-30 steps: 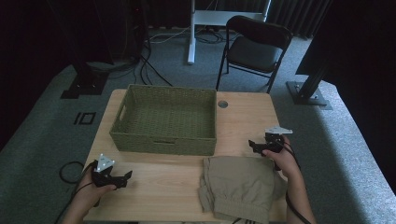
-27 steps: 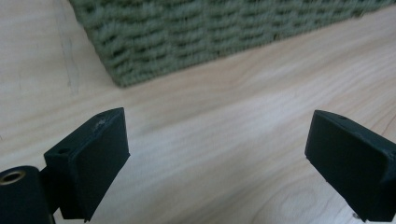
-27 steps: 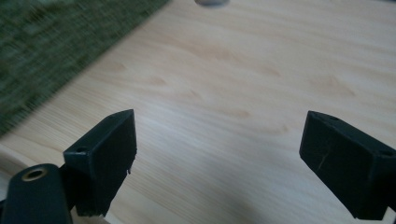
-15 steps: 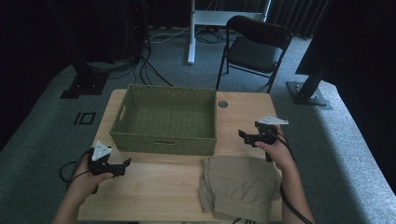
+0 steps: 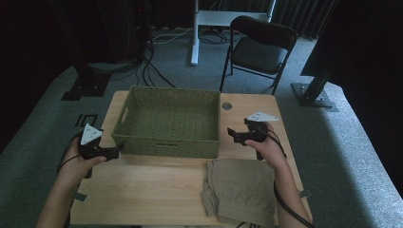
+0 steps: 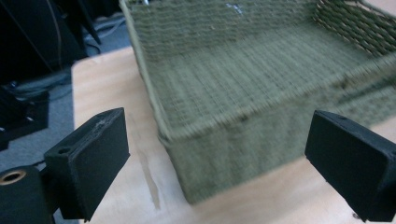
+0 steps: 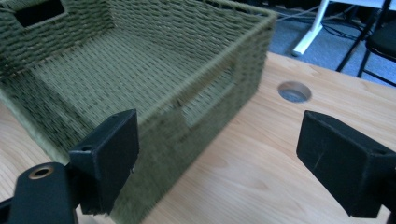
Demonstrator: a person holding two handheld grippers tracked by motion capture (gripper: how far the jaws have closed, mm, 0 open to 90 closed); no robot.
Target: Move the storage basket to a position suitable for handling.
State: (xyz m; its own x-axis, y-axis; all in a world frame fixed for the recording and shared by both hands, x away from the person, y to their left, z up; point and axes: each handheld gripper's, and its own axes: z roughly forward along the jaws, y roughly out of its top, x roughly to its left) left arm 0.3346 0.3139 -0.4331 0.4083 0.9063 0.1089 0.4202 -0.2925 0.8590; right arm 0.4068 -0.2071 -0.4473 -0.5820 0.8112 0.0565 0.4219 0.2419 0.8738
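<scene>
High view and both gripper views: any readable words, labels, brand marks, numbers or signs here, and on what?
None can be read.
Woven green basket: no tag or label.
Folded khaki garment: no print or label showing.
Wooden table: bare wood, no marking.
Left gripper and right gripper: the black jaws and grey plates show no lettering.
Black folding chair: no visible sign.

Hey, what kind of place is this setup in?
Probably a lab or recording studio, not a home: dark curtains, grey carpet with loose floor cables, a folding chair, and a wooden table holding a woven basket.
</scene>
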